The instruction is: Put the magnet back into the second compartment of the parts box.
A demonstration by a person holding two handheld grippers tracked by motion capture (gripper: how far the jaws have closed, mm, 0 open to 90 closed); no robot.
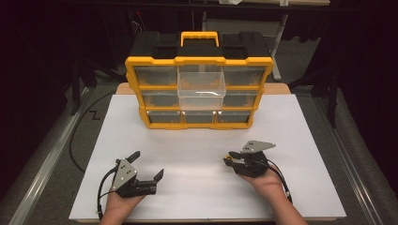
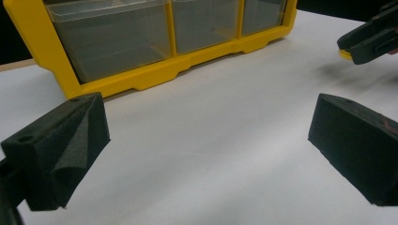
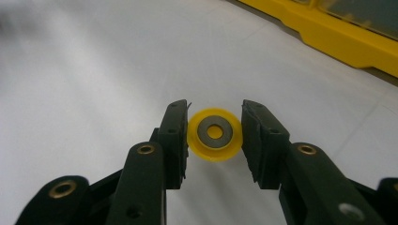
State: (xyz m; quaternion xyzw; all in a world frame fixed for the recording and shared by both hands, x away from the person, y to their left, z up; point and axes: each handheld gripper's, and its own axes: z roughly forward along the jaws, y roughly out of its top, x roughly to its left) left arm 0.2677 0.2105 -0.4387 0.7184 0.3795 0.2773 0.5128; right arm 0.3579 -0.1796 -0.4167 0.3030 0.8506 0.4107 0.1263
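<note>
My right gripper [image 3: 215, 140] has its jaws clamped on a yellow wheel [image 3: 215, 134] near the bench's front edge, while my left gripper [image 1: 149, 165] has jaws apart.

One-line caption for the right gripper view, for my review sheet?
Right tongs clamp a small yellow wheel with a grey hub above the white table, the yellow drawer organizer at upper right.

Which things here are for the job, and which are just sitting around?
For the job:
- yellow wheel, clamped in the right gripper
- yellow organizer with one clear drawer pulled out

Just sitting around:
- left gripper, open, holding nothing
- white table board
</note>
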